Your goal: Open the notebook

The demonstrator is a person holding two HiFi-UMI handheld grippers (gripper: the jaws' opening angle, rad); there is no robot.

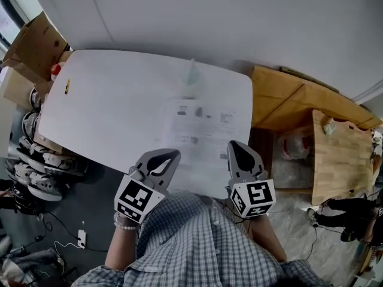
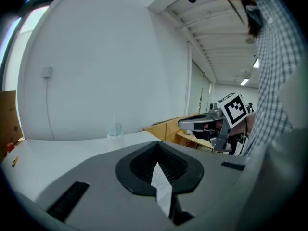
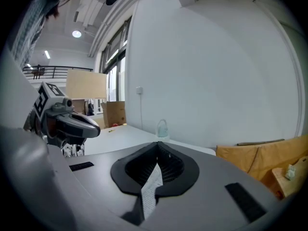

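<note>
Table [image 1: 108, 106]: plain white, no pattern. Notebook [image 1: 200, 130]: white pages with faint grey blocks of print. Left gripper [image 1: 173, 155] and right gripper [image 1: 232, 143]: mid-grey shells with black ribbed pads. Marker cubes [image 1: 139, 199]: black squares on white faces. Shirt [image 1: 197, 244]: fine blue-grey and white check. Wall [image 1: 209, 17]: off-white, unmarked. Floor [image 1: 90, 196]: dark grey. Cardboard box [image 1: 36, 43]: brown. Wooden boards [image 1: 335, 154]: pale honey yellow with visible grain. Bottle [image 1: 190, 76]: clear with a faint blue-green tint. Small object [image 1: 55, 70] at the table's left edge: red. Shoes [image 1: 36, 172]: black and white.
</note>
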